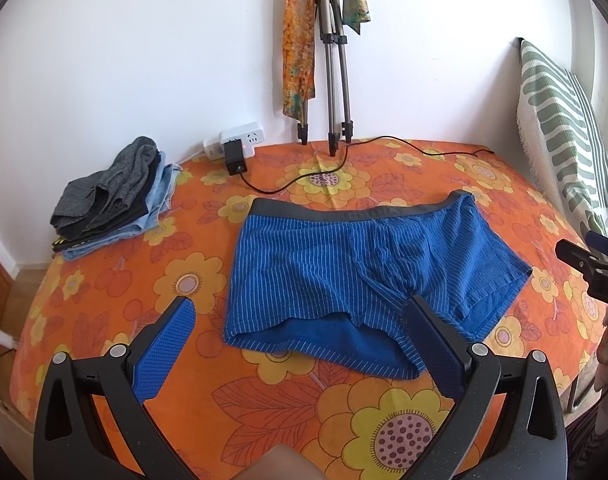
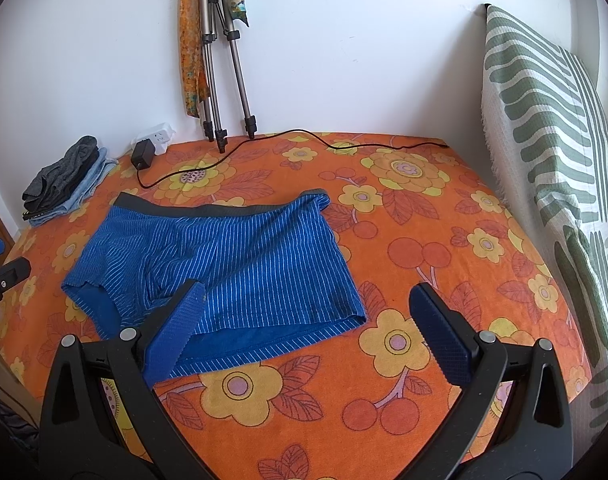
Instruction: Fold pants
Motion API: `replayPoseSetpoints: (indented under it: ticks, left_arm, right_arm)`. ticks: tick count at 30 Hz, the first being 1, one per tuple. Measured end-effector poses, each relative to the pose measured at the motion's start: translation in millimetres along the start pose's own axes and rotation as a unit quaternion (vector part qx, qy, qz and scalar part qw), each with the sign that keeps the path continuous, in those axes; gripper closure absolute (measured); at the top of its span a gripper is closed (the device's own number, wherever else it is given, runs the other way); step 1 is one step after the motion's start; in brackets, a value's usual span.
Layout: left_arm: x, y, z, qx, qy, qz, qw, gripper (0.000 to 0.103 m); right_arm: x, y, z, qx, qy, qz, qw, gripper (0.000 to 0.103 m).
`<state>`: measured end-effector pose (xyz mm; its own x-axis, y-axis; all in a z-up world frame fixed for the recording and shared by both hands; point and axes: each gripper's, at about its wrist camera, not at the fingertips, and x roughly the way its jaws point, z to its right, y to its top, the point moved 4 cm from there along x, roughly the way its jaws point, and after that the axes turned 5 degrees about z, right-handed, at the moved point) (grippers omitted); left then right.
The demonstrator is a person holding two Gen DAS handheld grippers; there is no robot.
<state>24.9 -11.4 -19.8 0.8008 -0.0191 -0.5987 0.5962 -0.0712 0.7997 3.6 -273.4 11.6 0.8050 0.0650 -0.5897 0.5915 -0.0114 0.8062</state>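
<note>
Now both grippers, left [image 1: 300,324] and right [image 2: 304,312], jaws wide, empty, above shorts' [image 1: 344,264] hem.

Both views are bright and evenly lit by soft daylight; shadows are faint. Focus is sharp centrally. Fisheye distortion bends the wall [image 1: 144,60] at 9 and 3 o'clock; black vignette fills the corners.
</note>
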Motion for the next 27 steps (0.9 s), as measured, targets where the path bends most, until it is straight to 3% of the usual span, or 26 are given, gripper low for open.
replayPoseSetpoints:
  ticks: [12, 20, 27]
  left_arm:
    - [7, 0, 19, 0.013, -0.025, -0.007, 0.9996, 0.000]
    - [15, -2, 40, 0.014, -0.070, -0.029, 0.9970, 0.001]
    - [26, -4, 68, 0.026, -0.114, -0.051, 0.9918, 0.017]
  right_arm:
    - [-2, -1, 7, 0.008, 0.001, -0.002, 1.000, 0.000]
    - [-3, 8, 18, 0.025, -0.002, 0.000, 1.000, 0.000]
    - [10, 23, 37, 0.061, 0.012, -0.014, 0.998, 0.000]
